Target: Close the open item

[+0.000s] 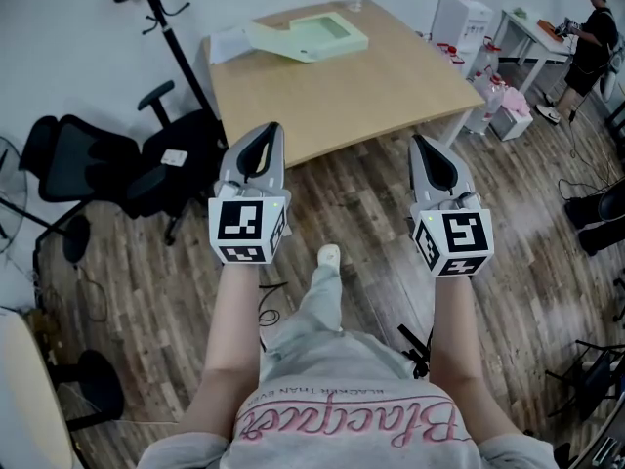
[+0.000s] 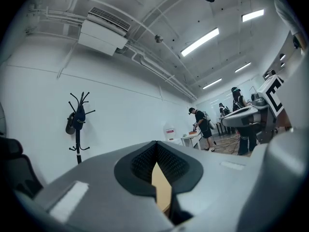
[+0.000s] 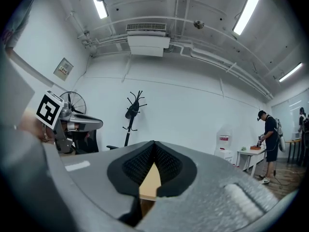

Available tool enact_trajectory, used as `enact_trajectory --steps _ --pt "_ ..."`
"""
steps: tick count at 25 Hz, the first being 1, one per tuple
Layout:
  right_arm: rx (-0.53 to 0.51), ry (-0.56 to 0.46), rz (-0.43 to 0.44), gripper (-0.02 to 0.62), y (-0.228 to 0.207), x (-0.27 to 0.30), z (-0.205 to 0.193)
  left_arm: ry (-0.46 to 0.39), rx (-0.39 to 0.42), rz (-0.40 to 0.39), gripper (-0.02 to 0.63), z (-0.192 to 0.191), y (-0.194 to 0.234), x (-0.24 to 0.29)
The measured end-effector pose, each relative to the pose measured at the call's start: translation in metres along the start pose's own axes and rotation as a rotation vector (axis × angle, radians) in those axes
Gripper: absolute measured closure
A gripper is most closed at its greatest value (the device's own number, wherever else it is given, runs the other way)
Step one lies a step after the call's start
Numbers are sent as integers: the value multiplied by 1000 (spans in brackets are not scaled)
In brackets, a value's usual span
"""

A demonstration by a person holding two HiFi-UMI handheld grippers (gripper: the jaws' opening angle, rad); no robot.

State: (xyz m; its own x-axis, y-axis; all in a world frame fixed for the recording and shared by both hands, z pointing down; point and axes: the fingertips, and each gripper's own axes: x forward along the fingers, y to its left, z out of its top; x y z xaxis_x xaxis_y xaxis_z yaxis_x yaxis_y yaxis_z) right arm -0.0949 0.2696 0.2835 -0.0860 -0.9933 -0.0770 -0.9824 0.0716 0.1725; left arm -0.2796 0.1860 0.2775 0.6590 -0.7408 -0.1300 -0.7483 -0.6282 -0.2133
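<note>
Head view, looking down over the wearer's arms. Left hand-held gripper (image 1: 266,131) and right hand-held gripper (image 1: 422,143) are held side by side and well apart over the wooden floor (image 1: 361,203), both pointing toward the near edge of the desk (image 1: 391,86). In each gripper view the jaws of the left (image 2: 157,144) and the right (image 3: 154,143) stand together, pads meeting at the tip, with nothing between them. The pale green box (image 1: 308,37), lid open, lies at the desk's far left corner, far from both grippers; a paper sheet (image 1: 225,43) lies beside it at the left edge. Left of the desk: black chairs (image 1: 88,159) and a coat rack (image 1: 166,18).
</note>
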Motion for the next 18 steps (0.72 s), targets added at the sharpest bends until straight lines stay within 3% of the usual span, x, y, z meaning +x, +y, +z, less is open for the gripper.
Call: enact_trajectory --steps 9,18 --pt "-14 2 -3 592 -37 56 -13 16 0 7 591 -17 15 66" --pt "-26 11 9 592 -88 148 -34 31 -29 25 591 -42 42 172"
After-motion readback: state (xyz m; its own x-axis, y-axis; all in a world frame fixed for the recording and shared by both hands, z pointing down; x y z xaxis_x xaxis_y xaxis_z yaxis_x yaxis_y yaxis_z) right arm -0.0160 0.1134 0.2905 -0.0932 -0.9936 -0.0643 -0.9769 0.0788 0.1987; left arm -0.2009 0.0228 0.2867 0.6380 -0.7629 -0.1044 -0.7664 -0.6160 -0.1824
